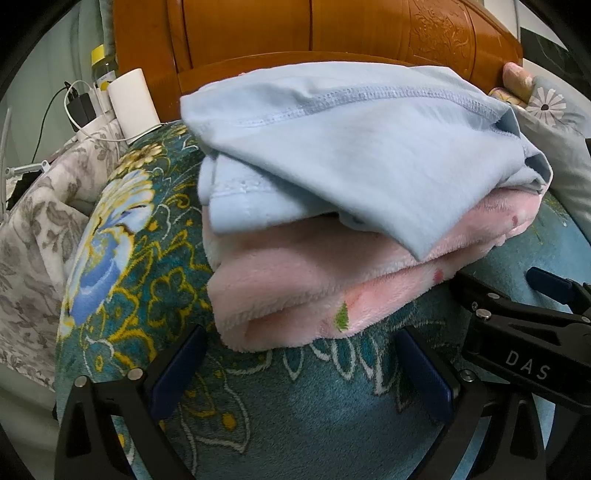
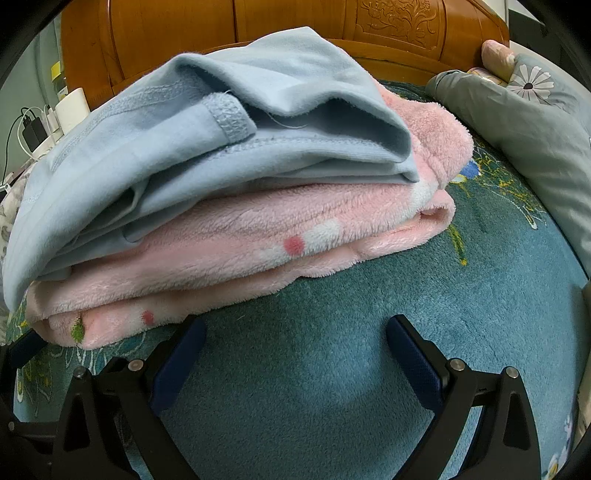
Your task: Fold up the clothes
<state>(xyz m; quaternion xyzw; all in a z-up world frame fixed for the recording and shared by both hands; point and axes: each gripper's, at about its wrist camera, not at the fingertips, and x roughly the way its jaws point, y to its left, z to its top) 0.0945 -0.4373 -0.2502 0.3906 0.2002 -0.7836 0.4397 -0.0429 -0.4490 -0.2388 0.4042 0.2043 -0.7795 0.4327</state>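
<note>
A folded light blue garment (image 1: 343, 155) (image 2: 207, 147) lies on top of a folded pink fleece garment (image 1: 295, 291) (image 2: 258, 236) on a teal flowered blanket (image 1: 295, 406) (image 2: 332, 350). My left gripper (image 1: 303, 365) is open just in front of the pink fleece's near corner, nothing between its fingers. My right gripper (image 2: 295, 354) is open over bare blanket, its left finger close to the pink fleece's edge. The right gripper (image 1: 517, 314) also shows at the right of the left wrist view, beside the stack.
A carved wooden headboard (image 1: 314, 33) (image 2: 258, 26) stands behind the stack. A grey pillow with a daisy print (image 2: 524, 122) lies at the right. At the left, a bedside surface holds a white cylinder (image 1: 133, 99), chargers and cables (image 1: 79, 107), and a grey floral cloth (image 1: 33, 236).
</note>
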